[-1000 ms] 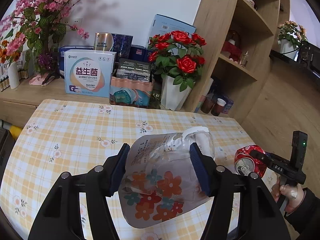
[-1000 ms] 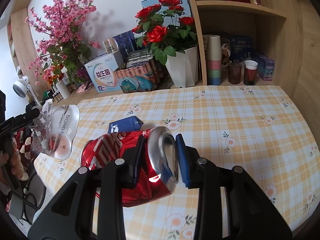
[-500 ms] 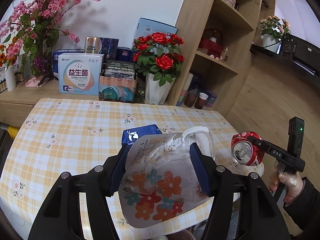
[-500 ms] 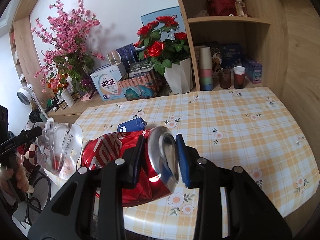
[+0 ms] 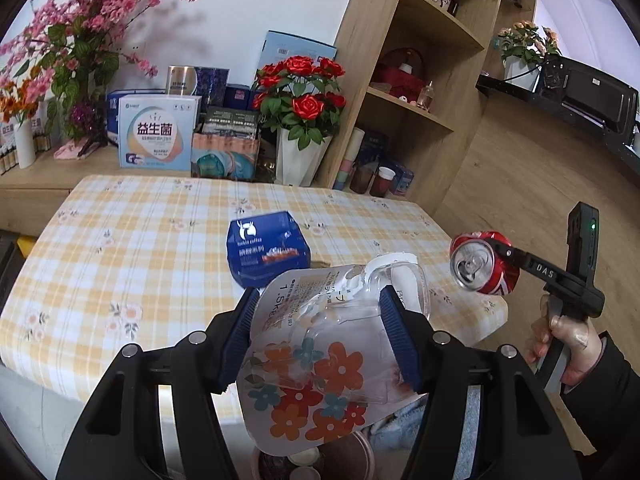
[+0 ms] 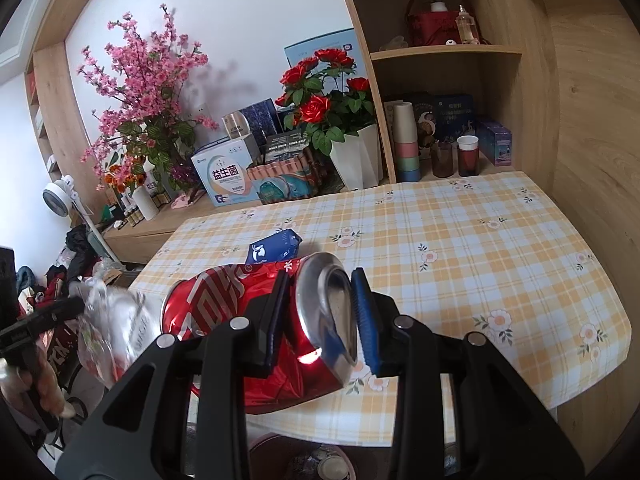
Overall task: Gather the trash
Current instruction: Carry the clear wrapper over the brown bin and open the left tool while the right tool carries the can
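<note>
A clear floral pouch [image 5: 320, 364] is clamped between the pads of the left gripper [image 5: 320, 332], and a crushed red can [image 6: 256, 320] is clamped across its top end in the right gripper [image 6: 320, 316]. Both are held off the near edge of the table [image 5: 132, 248].

The relation that matters is vertical. A round bin [image 5: 320, 456] is seen directly beneath the pouch in the left view, partly hidden by it; in the right view the same bin [image 6: 320, 460] lies below the can, at the bottom edge of the picture. Release downward appears to be the step in hand. The pouch hangs with its long axis roughly upright, spout end up; the can's long axis lies roughly level, running leftward from the jaws. Which hand is nearer the bin cannot be told.

A blue carton [image 5: 268, 252] lies on the cloth, well apart from both grippers and not yet collected. It is judged to be nearer the left gripper.

The left view alone shows the right hand [image 5: 568, 340] and the can's open mouth [image 5: 472, 266]. The right view alone shows the can's dented side, the pouch only as a blur at the left edge, and a fan and clutter on the floor [image 6: 72, 256].
</note>
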A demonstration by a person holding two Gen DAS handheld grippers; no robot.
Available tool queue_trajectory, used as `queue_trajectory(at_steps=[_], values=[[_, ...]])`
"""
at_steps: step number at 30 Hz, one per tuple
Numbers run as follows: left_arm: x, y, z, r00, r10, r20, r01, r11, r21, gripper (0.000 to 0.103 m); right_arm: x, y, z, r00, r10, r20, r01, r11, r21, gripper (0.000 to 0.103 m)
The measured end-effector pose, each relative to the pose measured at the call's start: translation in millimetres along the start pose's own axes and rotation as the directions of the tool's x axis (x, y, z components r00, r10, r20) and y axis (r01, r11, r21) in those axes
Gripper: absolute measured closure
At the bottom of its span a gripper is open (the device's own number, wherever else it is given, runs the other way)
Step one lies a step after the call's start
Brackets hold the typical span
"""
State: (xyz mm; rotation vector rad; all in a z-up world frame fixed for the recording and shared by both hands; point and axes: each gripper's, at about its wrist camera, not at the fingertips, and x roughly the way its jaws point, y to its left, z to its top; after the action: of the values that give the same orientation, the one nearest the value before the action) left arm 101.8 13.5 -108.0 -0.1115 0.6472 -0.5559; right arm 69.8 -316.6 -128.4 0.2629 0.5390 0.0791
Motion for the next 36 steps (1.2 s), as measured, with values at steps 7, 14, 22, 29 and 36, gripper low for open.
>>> queue_trajectory(at_steps=[7,14,22,29,36], values=[[-12.4,-14.0,-41.1,0.999,0.004,-0.052,-0.004,1.000,0.010,0.043,-22.5,1.1,-8.8,0.999,0.018,0.028,-0.019,1.000,0.018,0.069],[3.1,-28.7,-80.2,0.990,-0.003,-0.143,0.010,0.999,0.047,0.042,-29.6,0.5,-17.3,0.999,0.015,0.029,-0.015,1.000,0.010,0.069],[36.5,-32.0,-115.2,0.968,0.010,-0.250,0.007,0.998,0.068,0.041,-22.4,-7.5,-27.9,1.000,0.006,0.007,-0.006,0.999,0.031,0.069],[61.7,-32.3,-133.0,0.948,0.003,-0.318,0.016,0.998,0.058,0.039,-10.9,-17.3,-39.6,1.000,0.003,-0.021,-0.001,0.999,0.052,0.069],[79.2,-35.0,-142.5,0.927,-0.012,-0.376,0.035,0.998,0.053,0.028,-5.1,-23.2,-46.7,0.999,0.000,-0.037,0.003,0.998,0.059,0.069]])
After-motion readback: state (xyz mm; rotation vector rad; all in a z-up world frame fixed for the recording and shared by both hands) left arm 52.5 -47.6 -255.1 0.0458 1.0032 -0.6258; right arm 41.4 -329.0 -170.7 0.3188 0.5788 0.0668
